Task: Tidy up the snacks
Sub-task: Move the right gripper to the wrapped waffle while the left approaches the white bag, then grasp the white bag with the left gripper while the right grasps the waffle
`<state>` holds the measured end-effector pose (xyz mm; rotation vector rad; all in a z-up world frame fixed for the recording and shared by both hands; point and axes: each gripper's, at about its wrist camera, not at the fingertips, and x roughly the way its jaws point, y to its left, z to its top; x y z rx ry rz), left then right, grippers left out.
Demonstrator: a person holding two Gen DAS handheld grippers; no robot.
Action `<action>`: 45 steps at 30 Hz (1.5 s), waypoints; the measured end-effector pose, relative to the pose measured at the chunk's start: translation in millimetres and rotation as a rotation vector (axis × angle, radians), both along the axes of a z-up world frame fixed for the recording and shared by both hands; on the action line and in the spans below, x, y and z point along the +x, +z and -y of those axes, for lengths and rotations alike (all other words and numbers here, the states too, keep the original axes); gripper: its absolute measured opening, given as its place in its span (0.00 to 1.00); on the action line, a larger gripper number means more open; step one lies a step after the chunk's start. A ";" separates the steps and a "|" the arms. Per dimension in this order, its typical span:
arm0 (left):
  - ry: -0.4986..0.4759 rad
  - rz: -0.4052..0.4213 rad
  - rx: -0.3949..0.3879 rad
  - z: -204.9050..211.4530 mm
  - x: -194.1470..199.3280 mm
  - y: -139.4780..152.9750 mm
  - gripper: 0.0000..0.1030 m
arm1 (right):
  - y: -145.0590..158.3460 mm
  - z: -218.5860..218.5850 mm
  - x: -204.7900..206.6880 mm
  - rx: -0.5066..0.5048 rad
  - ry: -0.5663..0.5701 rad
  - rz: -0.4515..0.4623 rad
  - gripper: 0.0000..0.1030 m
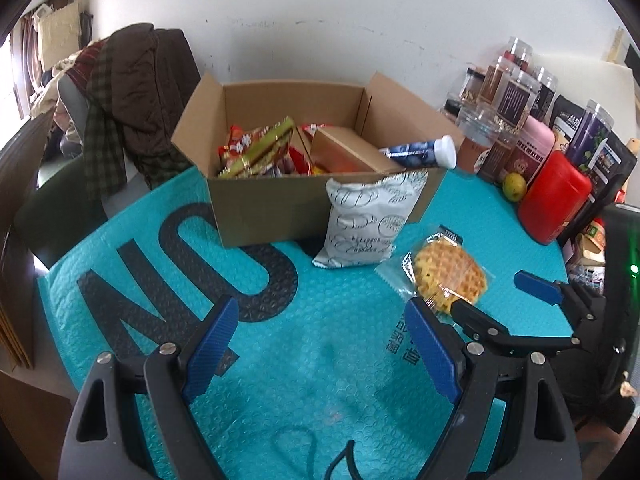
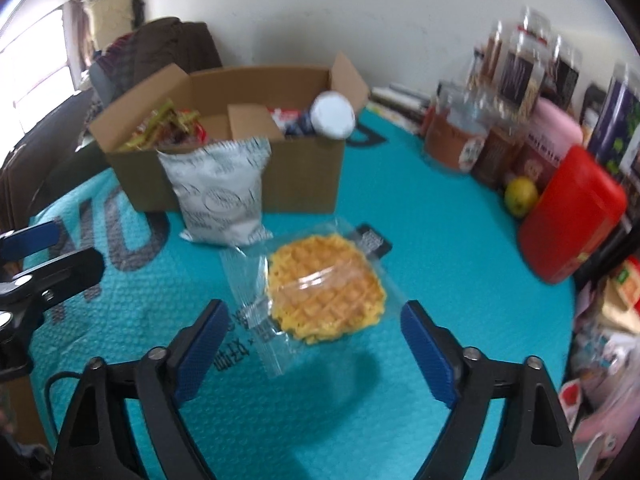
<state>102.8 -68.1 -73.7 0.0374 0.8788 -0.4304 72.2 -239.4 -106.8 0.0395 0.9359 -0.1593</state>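
Observation:
A waffle in a clear wrapper (image 1: pixel 448 276) (image 2: pixel 324 292) lies on the teal bubble mat (image 1: pixel 304 384). My right gripper (image 2: pixel 316 312) is open just above and before the waffle, its blue pads standing either side of the near edge without touching it. My left gripper (image 1: pixel 322 312) is open over bare mat to the waffle's left, holding nothing. A white printed snack bag (image 1: pixel 368 220) (image 2: pixel 220 200) leans against the open cardboard box (image 1: pixel 272 204) (image 2: pixel 304 176). The box holds several snack packs, and a blue tube with a white cap (image 1: pixel 420 152) (image 2: pixel 332 116) rests on its right corner.
Jars and canisters (image 1: pixel 516 108) crowd the right side, with a red container (image 1: pixel 554 196) and a yellow-green fruit (image 1: pixel 514 186) before them. A chair draped with coats (image 1: pixel 136 96) stands behind the box at the left. My right gripper (image 1: pixel 496 296) shows beside the waffle.

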 end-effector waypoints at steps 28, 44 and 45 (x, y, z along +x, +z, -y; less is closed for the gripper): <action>-0.006 -0.051 -0.039 58.2 43.2 -31.2 0.83 | -37.5 64.8 22.0 0.100 -0.032 -0.078 0.85; -0.013 -0.059 -0.044 92.7 69.8 -44.7 0.69 | -29.8 75.3 32.2 0.143 -0.053 -0.084 0.86; -0.009 -0.047 -0.024 92.4 68.2 -43.0 0.58 | -30.3 76.8 34.9 0.157 -0.063 -0.089 0.87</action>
